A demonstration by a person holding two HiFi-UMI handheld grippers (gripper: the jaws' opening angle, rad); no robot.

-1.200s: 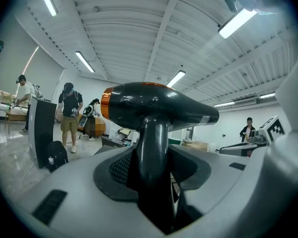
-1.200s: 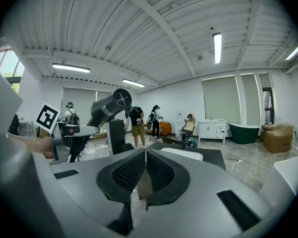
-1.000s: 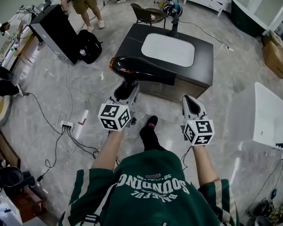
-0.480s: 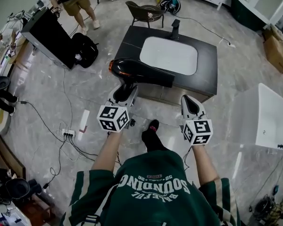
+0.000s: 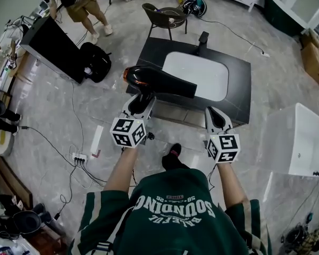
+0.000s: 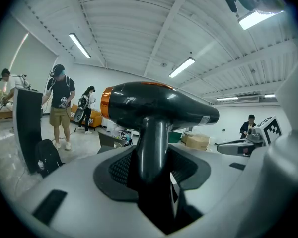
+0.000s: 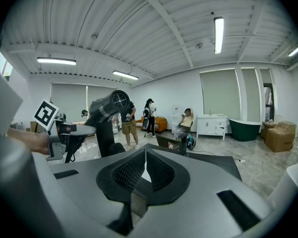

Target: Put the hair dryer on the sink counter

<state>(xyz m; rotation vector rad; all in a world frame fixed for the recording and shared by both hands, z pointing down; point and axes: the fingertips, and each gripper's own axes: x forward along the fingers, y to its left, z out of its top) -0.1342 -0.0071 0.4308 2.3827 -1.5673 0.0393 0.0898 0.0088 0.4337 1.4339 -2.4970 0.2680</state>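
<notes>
Left gripper point(image 5: 141, 102) clamps the hair dryer point(image 5: 159, 81) handle, hiding its lower end.

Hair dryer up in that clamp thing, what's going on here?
A person holds a two-jaw gripper in each hand. The left gripper is clamped on the handle of a black hair dryer and holds it upright in the air in front of the dark sink counter. The right gripper is shut and empty. The dryer is not yet set down on the counter.
</notes>
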